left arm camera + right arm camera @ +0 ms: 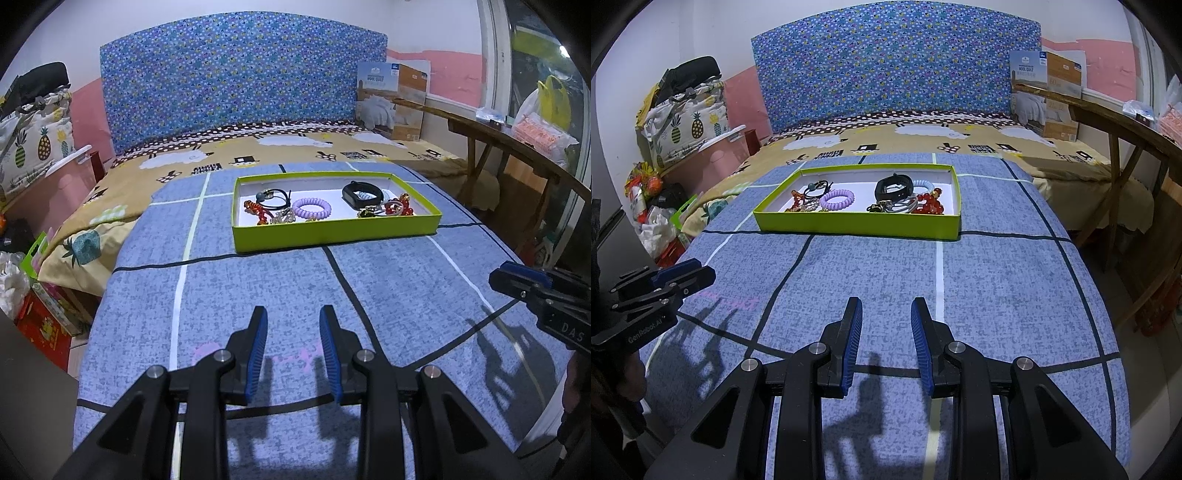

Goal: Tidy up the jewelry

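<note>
Looking along my left gripper [293,314], I see its blue-padded fingers parted with nothing between them, only the blue checked bedspread [258,295] below. Well ahead on that spread sits the shallow lime-green cardboard tray [332,232], white inside. In it lie a coiled lilac hair tie [312,208], a black looped wristband [362,192], a black elastic hair tie with a bead [271,195] and red beaded pieces at both ends, though the small tangle near the front wall is too fine for me to sort out. My right gripper [517,282] shows at the right edge, side on.

From my right gripper [886,314], the fingers likewise stand apart and empty above the spread. The green tray lies ahead, slightly left, holding the lilac coil, the black wristband and a red bead bracelet [931,205] beside a pale blue coiled tie [923,184]. My left gripper appears at the left edge, over its shadow.
</note>
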`<state>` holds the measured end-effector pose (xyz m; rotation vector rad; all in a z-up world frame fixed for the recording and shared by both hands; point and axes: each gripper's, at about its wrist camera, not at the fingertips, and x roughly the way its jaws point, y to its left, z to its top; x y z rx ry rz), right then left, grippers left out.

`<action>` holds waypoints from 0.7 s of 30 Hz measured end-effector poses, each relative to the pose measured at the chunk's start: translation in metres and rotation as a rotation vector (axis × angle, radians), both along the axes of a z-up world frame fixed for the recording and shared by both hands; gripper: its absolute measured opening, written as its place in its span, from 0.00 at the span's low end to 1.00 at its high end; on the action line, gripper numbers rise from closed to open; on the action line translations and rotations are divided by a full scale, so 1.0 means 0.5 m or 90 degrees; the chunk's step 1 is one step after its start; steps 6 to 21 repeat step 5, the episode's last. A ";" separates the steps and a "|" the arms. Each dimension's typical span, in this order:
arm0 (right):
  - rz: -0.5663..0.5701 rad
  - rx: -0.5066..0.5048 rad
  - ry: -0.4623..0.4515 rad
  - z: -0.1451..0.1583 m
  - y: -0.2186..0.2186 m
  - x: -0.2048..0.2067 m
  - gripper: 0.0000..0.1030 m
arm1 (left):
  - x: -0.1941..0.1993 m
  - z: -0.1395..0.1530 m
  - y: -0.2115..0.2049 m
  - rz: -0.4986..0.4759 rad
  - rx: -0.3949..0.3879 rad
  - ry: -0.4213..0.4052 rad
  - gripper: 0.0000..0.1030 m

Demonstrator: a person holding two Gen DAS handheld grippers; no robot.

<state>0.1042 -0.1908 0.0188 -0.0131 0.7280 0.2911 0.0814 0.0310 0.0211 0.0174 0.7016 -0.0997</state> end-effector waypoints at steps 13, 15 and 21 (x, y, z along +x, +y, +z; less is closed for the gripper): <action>0.001 0.000 -0.001 0.000 0.000 0.000 0.27 | 0.000 0.002 -0.001 -0.008 -0.007 0.001 0.30; 0.001 0.000 -0.001 0.000 0.000 0.000 0.27 | 0.000 0.002 -0.001 -0.008 -0.007 0.001 0.30; 0.001 0.000 -0.001 0.000 0.000 0.000 0.27 | 0.000 0.002 -0.001 -0.008 -0.007 0.001 0.30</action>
